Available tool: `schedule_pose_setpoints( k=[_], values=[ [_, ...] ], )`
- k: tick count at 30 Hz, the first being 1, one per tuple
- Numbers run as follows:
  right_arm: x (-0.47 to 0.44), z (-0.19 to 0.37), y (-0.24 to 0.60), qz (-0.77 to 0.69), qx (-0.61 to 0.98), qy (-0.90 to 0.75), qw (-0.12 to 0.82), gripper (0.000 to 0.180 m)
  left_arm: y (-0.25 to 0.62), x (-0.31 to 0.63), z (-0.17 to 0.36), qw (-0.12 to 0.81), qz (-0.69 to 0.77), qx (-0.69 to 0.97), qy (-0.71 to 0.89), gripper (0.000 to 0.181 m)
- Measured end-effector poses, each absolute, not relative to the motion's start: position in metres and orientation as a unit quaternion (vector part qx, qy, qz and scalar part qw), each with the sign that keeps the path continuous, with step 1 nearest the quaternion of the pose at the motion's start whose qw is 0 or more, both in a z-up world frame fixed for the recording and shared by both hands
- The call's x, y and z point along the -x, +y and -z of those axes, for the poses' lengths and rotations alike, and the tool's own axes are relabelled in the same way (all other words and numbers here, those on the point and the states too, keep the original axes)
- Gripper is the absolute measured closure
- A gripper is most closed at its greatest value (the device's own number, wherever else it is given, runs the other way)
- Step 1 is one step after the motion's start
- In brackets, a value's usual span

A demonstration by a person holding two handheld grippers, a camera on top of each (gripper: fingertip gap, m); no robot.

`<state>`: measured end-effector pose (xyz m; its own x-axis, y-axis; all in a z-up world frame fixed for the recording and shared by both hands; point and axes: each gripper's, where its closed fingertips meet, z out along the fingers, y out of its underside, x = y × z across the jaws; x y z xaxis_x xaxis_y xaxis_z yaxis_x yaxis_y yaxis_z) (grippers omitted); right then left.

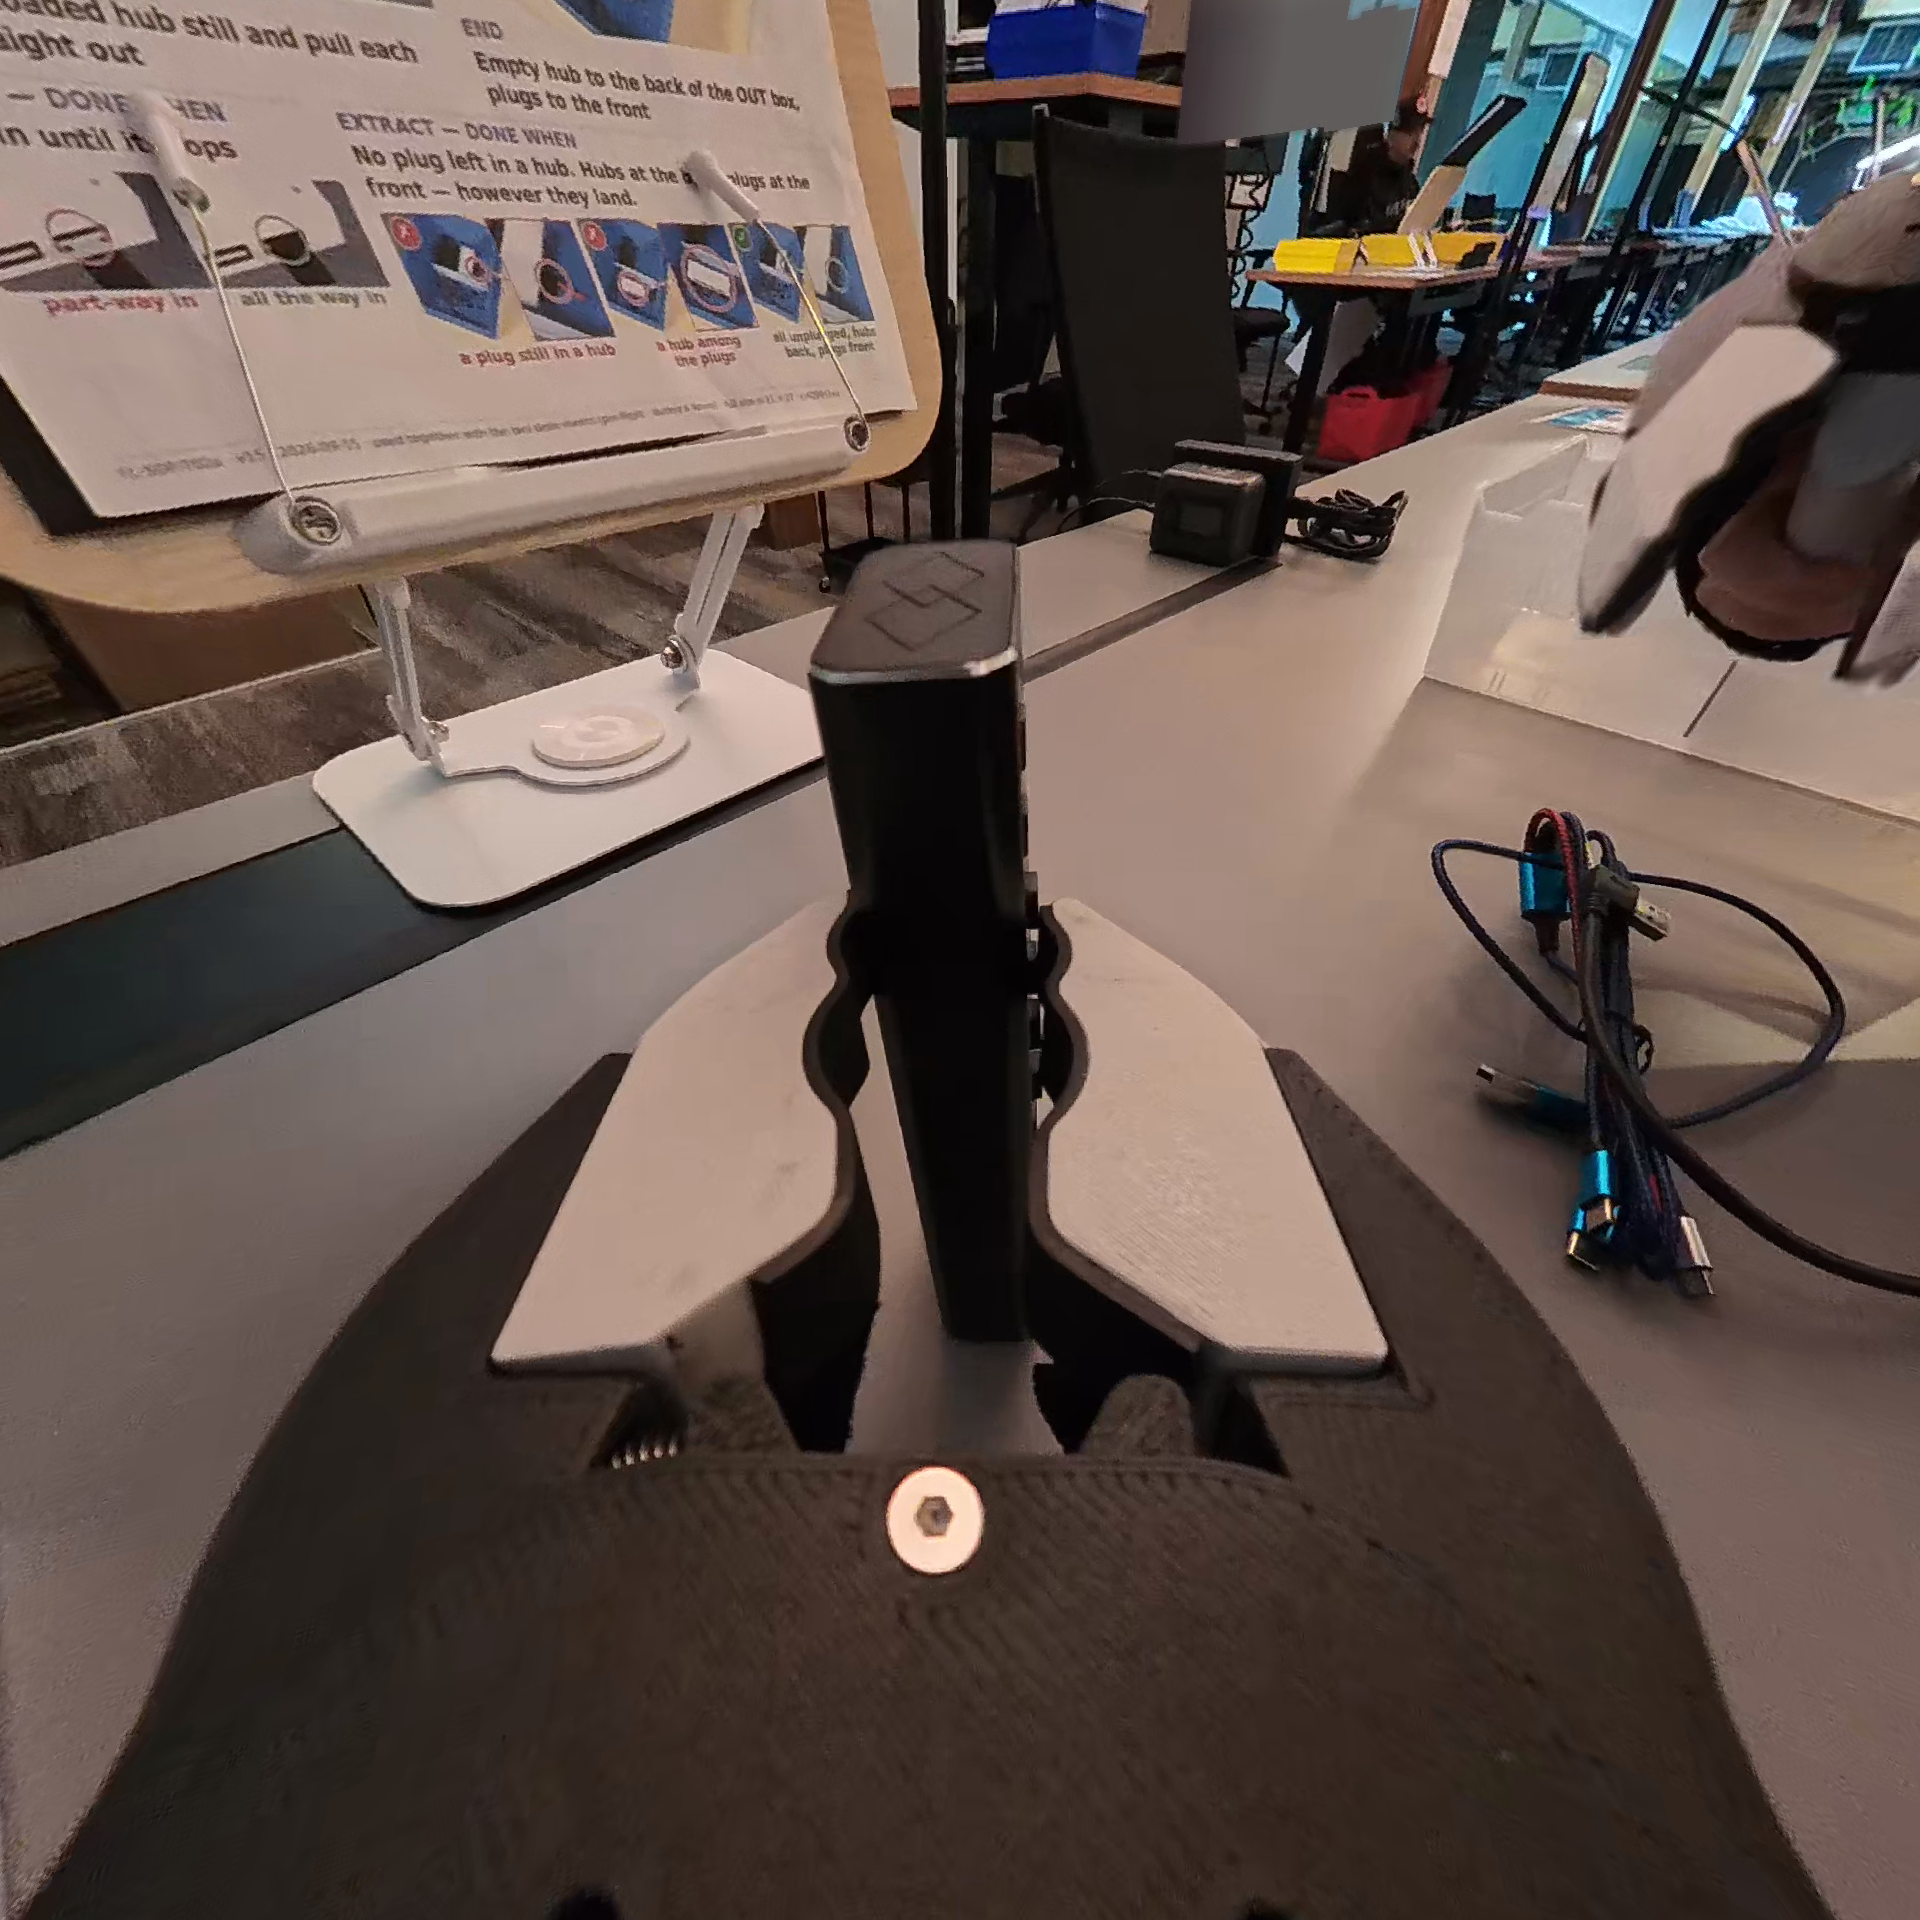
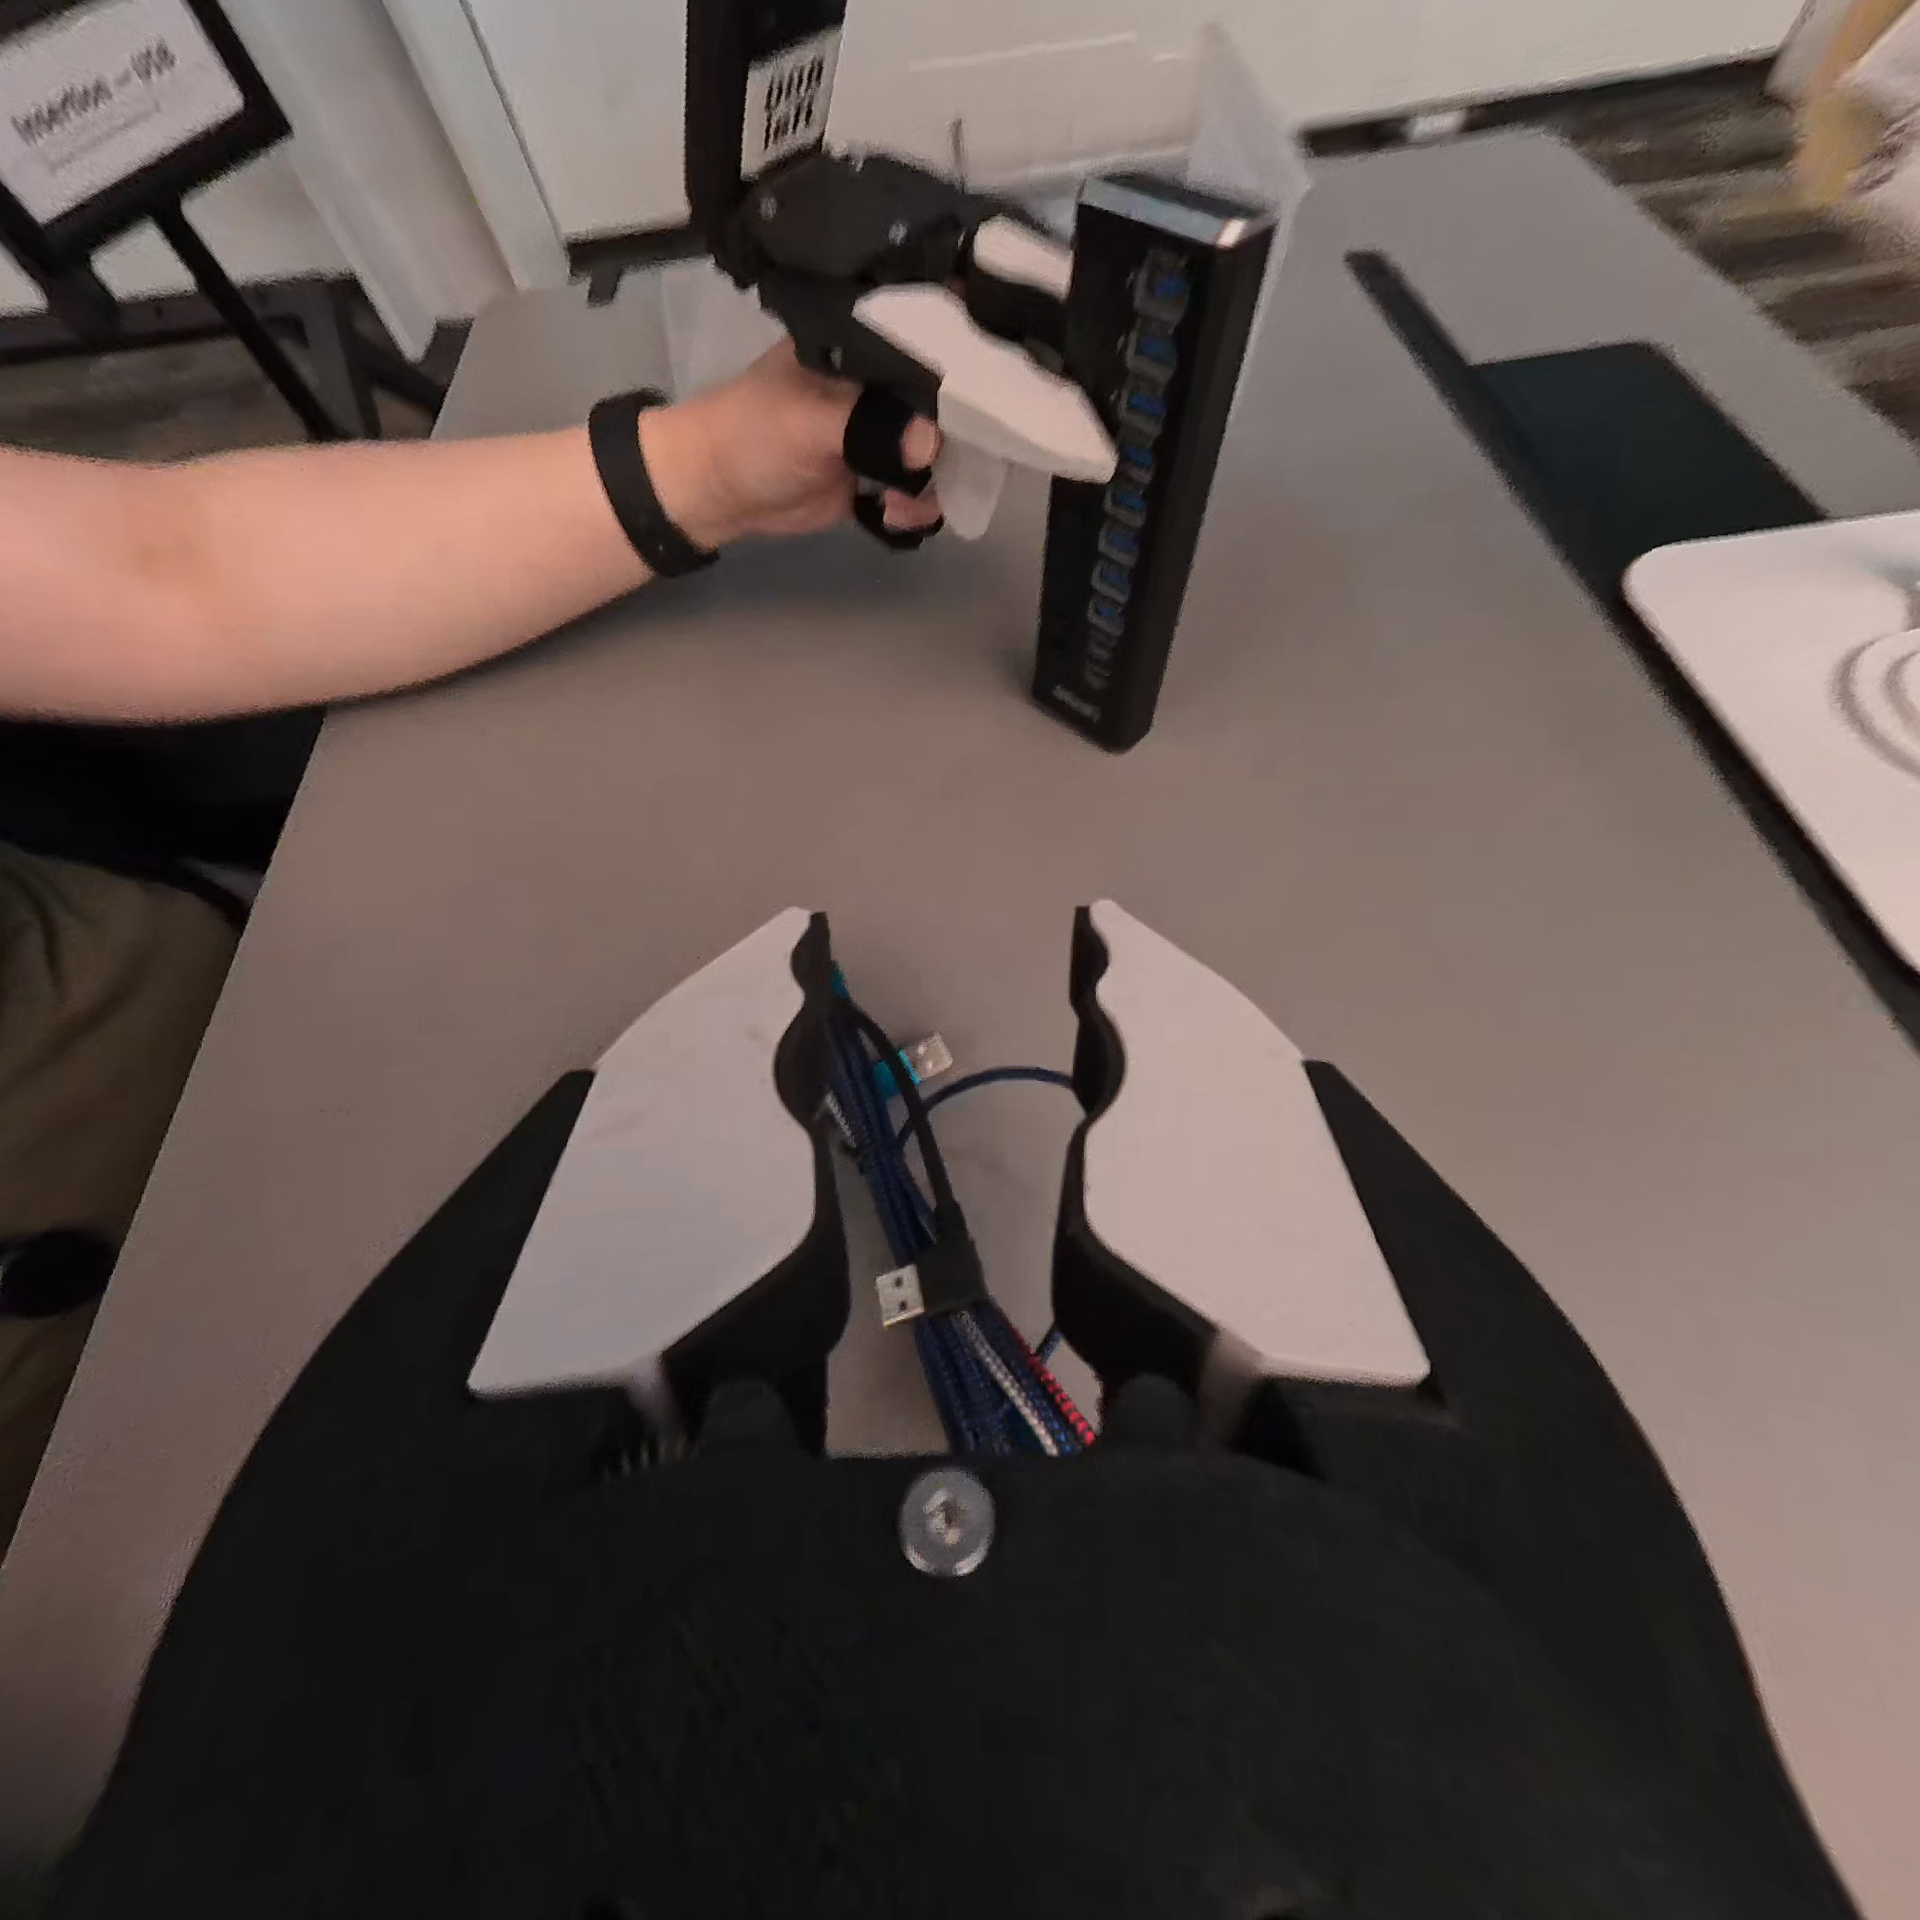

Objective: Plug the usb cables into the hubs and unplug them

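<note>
On a grey surface (image 2: 727, 790) in a busy workroom, a person works two hand-held grippers at the start of a plug-and-unplug drill. A paper instruction sheet on a white tilting stand (image 1: 582, 769) overlooks the spot.

The black hub (image 1: 925, 935) stands upright on end, its column of blue ports facing the right-hand side of the work area. No cable appears to be seated in any port visible from the right wrist view, so by the look of it the plugging has not begun, and the unplugging is further off.

The left gripper (image 1: 945, 935) has the hub clamped about its middle, jaws drawn in narrow against the two flat sides, holding it steady and vertical. The person's hand (image 2: 769, 457), a dark band at the wrist, squeezes the trigger handle.

The right gripper (image 2: 951, 925) hangs over the bundle of usb cables (image 2: 925, 1226), which lies on the surface well apart from the hub. Its jaws stand wide, straddling the bundle; the left finger seems close against the braided blue strands, though whether it touches them cannot be told. Nothing is gripped.

Within the bundle, a black cable's silver plug (image 2: 900, 1297) points toward the camera, and another plug (image 2: 928, 1055) lies nearer the fingertips. One must be singled out first.
</note>
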<state>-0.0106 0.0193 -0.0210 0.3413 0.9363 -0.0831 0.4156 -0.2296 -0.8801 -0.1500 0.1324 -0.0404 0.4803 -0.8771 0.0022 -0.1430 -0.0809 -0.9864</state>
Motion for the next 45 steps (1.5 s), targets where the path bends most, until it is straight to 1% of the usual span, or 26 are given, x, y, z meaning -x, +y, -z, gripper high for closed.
schedule_pose_setpoints(
  k=[2, 4, 6, 9, 13, 17, 24, 26, 30, 32, 35, 38, 40, 41, 43, 45],
  values=[
    [0.018, 0.045, 0.009, -0.304, 0.718, -0.520, 0.350, 0.145, 0.132, 0.152, 0.041, 0.558, 0.331, 0.655, 0.387, 0.153],
    [0.023, 0.077, 0.000, -0.258, 0.720, -0.573, 0.295, 0.149, 0.131, 0.151, 0.041, 0.556, 0.334, 0.655, 0.387, 0.152],
    [0.025, 0.102, -0.002, -0.216, 0.729, -0.598, 0.253, 0.149, 0.130, 0.151, 0.040, 0.554, 0.336, 0.653, 0.391, 0.152],
    [0.026, 0.122, -0.001, -0.189, 0.745, -0.604, 0.212, 0.150, 0.128, 0.150, 0.041, 0.554, 0.339, 0.651, 0.394, 0.152],
    [0.025, 0.130, 0.002, -0.171, 0.749, -0.607, 0.204, 0.155, 0.125, 0.149, 0.040, 0.550, 0.346, 0.648, 0.399, 0.152],
    [0.020, 0.129, 0.002, -0.160, 0.748, -0.613, 0.201, 0.173, 0.123, 0.149, 0.040, 0.547, 0.347, 0.647, 0.402, 0.149],
    [0.018, 0.124, -0.004, -0.169, 0.737, -0.624, 0.200, 0.175, 0.119, 0.149, 0.041, 0.547, 0.350, 0.648, 0.398, 0.145],
    [0.020, 0.115, -0.005, -0.179, 0.726, -0.627, 0.218, 0.175, 0.119, 0.151, 0.041, 0.548, 0.350, 0.652, 0.391, 0.140],
    [0.030, 0.079, -0.012, -0.223, 0.683, -0.633, 0.288, 0.175, 0.112, 0.158, 0.034, 0.558, 0.349, 0.659, 0.364, 0.124],
    [0.037, 0.050, -0.018, -0.264, 0.637, -0.635, 0.349, 0.175, 0.101, 0.162, 0.025, 0.568, 0.361, 0.652, 0.350, 0.119],
    [0.047, -0.001, -0.034, -0.327, 0.527, -0.635, 0.461, 0.175, 0.082, 0.172, 0.008, 0.594, 0.372, 0.638, 0.319, 0.113],
    [0.047, -0.048, -0.065, -0.418, 0.407, -0.619, 0.526, 0.175, 0.055, 0.176, -0.013, 0.622, 0.384, 0.611, 0.303, 0.117],
    [0.042, -0.075, -0.085, -0.480, 0.340, -0.599, 0.543, 0.175, 0.030, 0.166, -0.023, 0.622, 0.409, 0.588, 0.316, 0.125],
    [0.039, -0.086, -0.094, -0.507, 0.308, -0.590, 0.548, 0.175, 0.014, 0.156, -0.028, 0.611, 0.437, 0.576, 0.324, 0.130],
    [0.035, -0.100, -0.108, -0.541, 0.258, -0.578, 0.554, 0.175, -0.024, 0.130, -0.033, 0.558, 0.525, 0.545, 0.341, 0.138],
    [0.035, -0.105, -0.115, -0.553, 0.236, -0.575, 0.555, 0.176, -0.053, 0.102, -0.029, 0.504, 0.575, 0.536, 0.358, 0.137]
  ],
)
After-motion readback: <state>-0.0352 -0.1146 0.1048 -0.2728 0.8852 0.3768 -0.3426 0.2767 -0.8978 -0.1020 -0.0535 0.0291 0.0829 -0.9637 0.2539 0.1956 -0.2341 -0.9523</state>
